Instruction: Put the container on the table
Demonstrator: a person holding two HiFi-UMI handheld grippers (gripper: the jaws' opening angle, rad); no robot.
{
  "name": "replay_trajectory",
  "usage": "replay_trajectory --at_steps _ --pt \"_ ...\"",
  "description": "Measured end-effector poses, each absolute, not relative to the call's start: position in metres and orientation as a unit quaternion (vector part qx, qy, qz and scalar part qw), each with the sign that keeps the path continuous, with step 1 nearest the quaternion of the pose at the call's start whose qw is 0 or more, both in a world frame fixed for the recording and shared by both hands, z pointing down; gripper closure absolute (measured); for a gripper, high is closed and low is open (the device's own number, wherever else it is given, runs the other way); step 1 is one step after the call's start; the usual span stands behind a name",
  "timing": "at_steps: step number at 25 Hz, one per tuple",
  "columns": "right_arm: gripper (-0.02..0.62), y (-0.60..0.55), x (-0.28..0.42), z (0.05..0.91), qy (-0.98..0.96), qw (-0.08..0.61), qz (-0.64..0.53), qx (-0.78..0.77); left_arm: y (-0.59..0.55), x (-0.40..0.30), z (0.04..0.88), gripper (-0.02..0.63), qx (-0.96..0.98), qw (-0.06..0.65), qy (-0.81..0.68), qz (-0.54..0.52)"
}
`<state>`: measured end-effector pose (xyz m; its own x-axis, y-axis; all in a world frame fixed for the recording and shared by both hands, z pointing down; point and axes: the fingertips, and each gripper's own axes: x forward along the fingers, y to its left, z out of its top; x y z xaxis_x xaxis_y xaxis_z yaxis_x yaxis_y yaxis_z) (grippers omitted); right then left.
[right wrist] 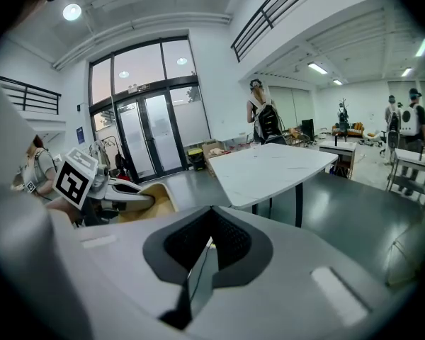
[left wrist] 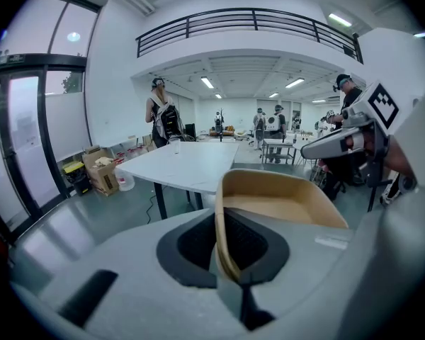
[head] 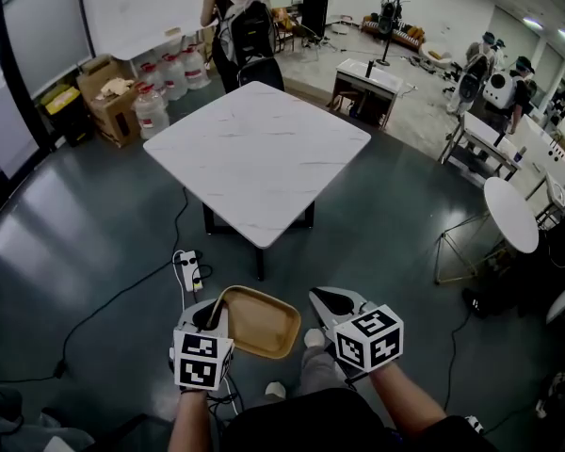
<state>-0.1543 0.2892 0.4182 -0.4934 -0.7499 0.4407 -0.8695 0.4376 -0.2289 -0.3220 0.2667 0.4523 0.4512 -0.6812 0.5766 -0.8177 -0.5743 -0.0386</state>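
Dark grey floor (head: 94, 234) spreads beneath one white marble-topped square table (head: 254, 158). Short of it, a single tan, shallow, rounded-rectangular container (head: 262, 328) hangs above the floor. The left gripper (head: 213, 314) is clamped on its rim, open side up, long axis running rightward towards the right gripper (head: 328, 301), whose jaws are together on nothing.

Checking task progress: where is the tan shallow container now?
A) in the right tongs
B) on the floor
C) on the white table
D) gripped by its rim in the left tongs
D: the left tongs clamp the rim of the tan shallow container, short of the white square table.
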Motion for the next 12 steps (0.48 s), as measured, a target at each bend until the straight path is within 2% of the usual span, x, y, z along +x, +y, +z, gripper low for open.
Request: replay_trajectory --at_steps 12 --pt "0.597 0.202 -0.096 0.427 -0.845 0.136 0.219 0.469 0.179 -0.260 0.453 0.595 0.836 0.120 -0.459 0.277"
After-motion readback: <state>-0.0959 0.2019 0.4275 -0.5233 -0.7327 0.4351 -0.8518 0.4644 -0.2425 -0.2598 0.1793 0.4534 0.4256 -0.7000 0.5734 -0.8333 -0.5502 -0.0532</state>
